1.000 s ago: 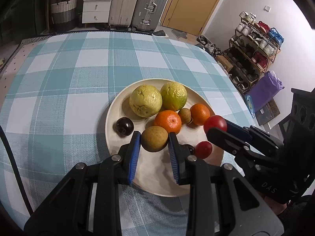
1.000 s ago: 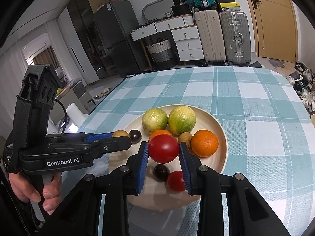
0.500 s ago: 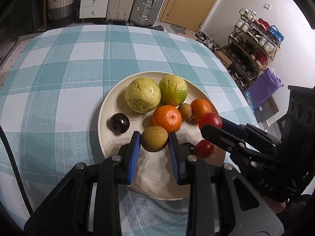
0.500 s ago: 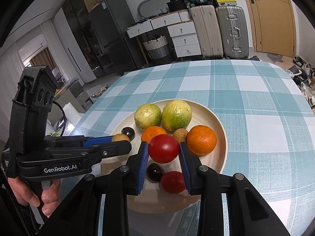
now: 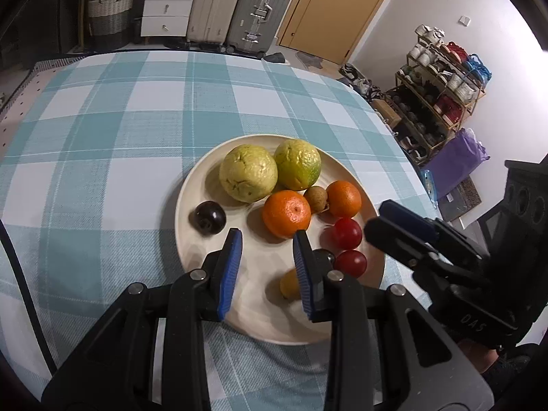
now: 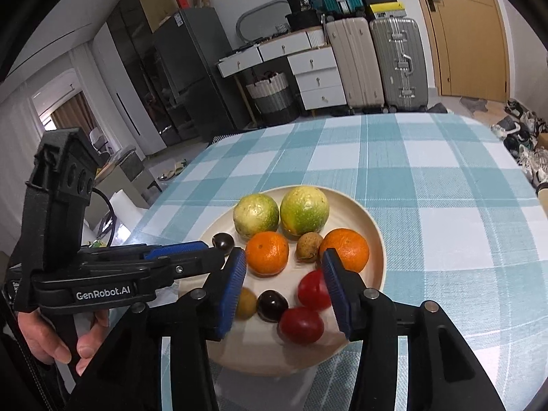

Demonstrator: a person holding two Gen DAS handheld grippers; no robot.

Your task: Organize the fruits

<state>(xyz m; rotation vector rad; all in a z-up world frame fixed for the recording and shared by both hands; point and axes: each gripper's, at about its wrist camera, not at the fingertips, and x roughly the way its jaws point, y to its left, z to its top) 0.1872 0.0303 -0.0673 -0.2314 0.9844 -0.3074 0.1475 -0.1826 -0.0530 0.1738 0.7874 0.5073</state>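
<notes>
A cream plate on the checked tablecloth holds two green-yellow fruits, two oranges, a small brown fruit, dark plums and two red tomatoes. A yellow-brown fruit lies on the plate's near part. My left gripper is open and empty above the plate. My right gripper is open above a red tomato.
The round table's edge curves at the right. Suitcases, white drawers and a basket stand behind the table. A shoe rack stands at the right. Tablecloth lies around the plate on all sides.
Both grippers have opened. The left let go of the yellow-brown fruit, and the right let go of the red tomato; both fruits now lie on the plate.
</notes>
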